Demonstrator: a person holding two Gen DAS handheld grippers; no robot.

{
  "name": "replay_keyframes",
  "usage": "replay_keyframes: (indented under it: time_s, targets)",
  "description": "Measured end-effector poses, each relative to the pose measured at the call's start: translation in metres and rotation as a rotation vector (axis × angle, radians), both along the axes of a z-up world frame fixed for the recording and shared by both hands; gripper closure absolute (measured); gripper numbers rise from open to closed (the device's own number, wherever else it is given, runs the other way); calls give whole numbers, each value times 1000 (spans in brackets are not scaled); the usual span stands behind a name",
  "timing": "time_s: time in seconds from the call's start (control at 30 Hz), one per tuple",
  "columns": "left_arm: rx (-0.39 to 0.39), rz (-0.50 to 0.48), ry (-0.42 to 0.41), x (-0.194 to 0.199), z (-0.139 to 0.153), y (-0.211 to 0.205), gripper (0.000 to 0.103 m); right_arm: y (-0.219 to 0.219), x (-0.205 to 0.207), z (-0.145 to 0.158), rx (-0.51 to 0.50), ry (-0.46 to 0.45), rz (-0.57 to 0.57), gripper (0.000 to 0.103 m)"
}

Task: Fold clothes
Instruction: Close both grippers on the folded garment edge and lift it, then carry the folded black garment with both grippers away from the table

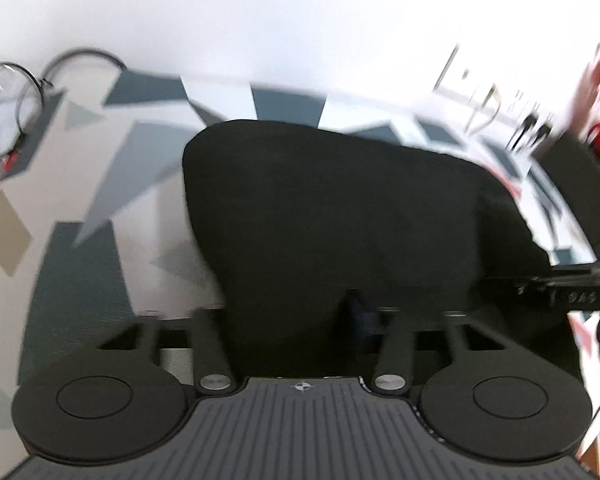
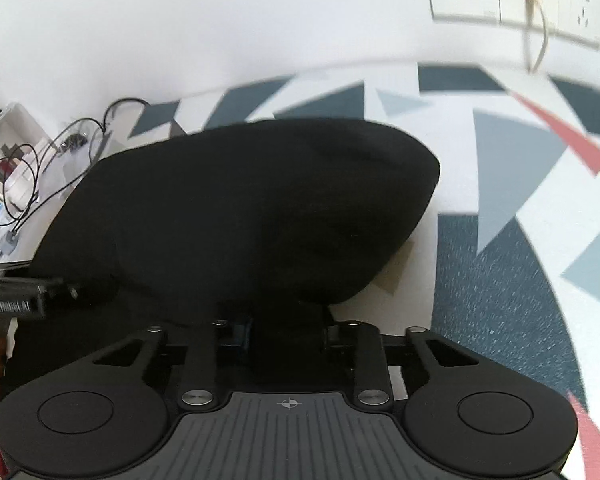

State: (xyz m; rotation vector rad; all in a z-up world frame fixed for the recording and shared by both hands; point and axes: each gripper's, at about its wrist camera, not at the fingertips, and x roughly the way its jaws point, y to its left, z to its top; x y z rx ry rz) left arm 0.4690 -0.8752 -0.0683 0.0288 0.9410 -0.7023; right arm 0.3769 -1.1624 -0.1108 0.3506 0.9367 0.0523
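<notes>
right wrist view: "genrobot.ai" on left gripper (image 2: 40, 286); both grippers' fingers clamped on black garment (image 2: 240, 208).

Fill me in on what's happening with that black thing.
A person is folding a black garment with a handheld gripper in each hand. The left gripper and the right gripper each have the near edge of the cloth between their fingers, one at either end. The garment lies bunched on a surface with a geometric grey, white and red pattern. Cables lie off to the side.
</notes>
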Motion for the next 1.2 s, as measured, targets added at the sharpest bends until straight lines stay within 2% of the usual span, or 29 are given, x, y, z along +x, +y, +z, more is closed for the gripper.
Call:
replay_keyframes:
  time_s: [0.2,0.37,0.57,0.73,0.9,1.03,1.1,1.2]
  targets:
    - [-24,42,-73,-24,16,13,77,29,-16,46,-119,-156,33,82]
    - [-134,100,-58,-30,24,35,77,49,-22,89,-208,-274,89,82]
    - [-186,139,-96,-30,41,50,78,72,-18,129,-293,-368,158,83]
    - [-218,197,-144,-36,61,71,78,87,-17,157,-296,-428,202,83]
    - [-179,282,-195,-59,80,90,78,104,-16,178,-281,-497,312,83]
    - [-150,403,-233,-95,94,110,78,113,-19,190,-204,-540,406,85]
    - [-136,477,-250,-119,99,117,78,118,-23,198,-157,-574,484,92]
    - [-86,589,-234,-148,99,123,79,129,-24,205,-109,-589,614,93]
